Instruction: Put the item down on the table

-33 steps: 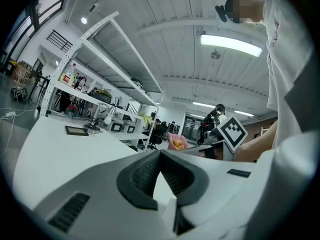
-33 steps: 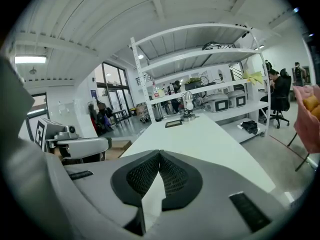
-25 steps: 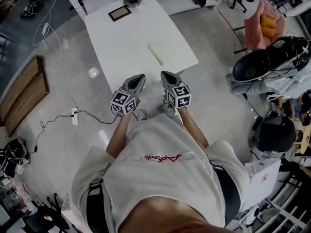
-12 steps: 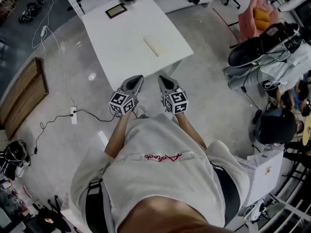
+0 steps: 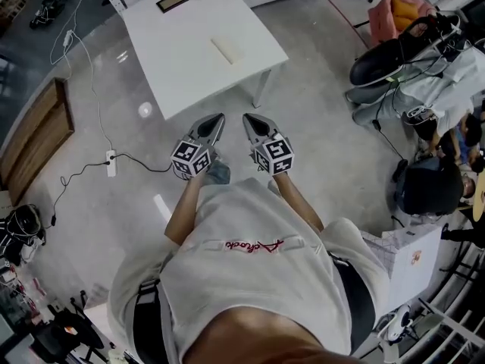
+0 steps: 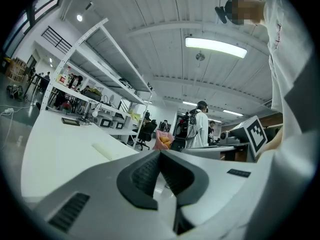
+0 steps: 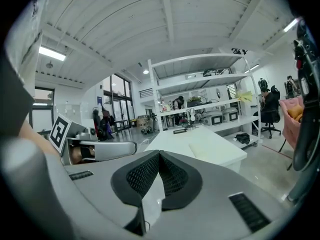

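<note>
A flat cream oblong item (image 5: pixel 223 49) lies on the white table (image 5: pixel 189 67), alone near its right side. Both grippers are held side by side in front of the person's chest, over the floor and short of the table's near edge. The left gripper (image 5: pixel 217 118) is shut with nothing between its fingers, and so is the right gripper (image 5: pixel 247 117). In the left gripper view the shut jaws (image 6: pixel 160 152) point toward the table (image 6: pixel 45 149) and the item (image 6: pixel 106 151). In the right gripper view the closed tips (image 7: pixel 159 153) face the table (image 7: pixel 175 140) and item (image 7: pixel 210 149).
A dark framed tablet (image 5: pixel 172 1) lies at the table's far end. A wooden panel (image 5: pixel 34 139) and a power strip with its cable (image 5: pixel 111 163) are on the floor to the left. Chairs, bags and seated people (image 5: pixel 424 188) crowd the right side.
The person has backed away from the table: it has slid up and farther off in the head view. Both grippers stay shut and empty at the chest.
</note>
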Demonstrator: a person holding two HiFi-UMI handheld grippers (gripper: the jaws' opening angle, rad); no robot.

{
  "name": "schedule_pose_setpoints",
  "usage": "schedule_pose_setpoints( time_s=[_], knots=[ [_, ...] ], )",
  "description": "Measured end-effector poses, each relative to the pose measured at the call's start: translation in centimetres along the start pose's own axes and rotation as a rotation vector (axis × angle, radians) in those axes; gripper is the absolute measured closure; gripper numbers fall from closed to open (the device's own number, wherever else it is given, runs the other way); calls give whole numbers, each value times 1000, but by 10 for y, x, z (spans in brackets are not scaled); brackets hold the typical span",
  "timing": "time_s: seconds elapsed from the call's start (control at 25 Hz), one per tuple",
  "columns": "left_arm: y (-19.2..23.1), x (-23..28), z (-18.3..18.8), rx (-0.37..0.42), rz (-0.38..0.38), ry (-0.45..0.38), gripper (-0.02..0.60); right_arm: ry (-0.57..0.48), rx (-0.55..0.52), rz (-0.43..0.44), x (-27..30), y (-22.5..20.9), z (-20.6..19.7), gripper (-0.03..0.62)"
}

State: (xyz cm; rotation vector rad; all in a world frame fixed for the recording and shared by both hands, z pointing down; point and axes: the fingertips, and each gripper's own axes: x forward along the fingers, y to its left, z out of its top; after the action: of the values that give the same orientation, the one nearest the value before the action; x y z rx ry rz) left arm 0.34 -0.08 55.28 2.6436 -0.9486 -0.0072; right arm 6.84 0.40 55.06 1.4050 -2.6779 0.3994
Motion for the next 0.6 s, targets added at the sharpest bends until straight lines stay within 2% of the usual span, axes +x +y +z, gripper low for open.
schedule_pose_setpoints(
  time_s=[0.6],
  knots=[
    [-61, -50, -31, 13, 43, -5, 566, 1, -20, 46, -57, 42, -27, 605]
  ],
)
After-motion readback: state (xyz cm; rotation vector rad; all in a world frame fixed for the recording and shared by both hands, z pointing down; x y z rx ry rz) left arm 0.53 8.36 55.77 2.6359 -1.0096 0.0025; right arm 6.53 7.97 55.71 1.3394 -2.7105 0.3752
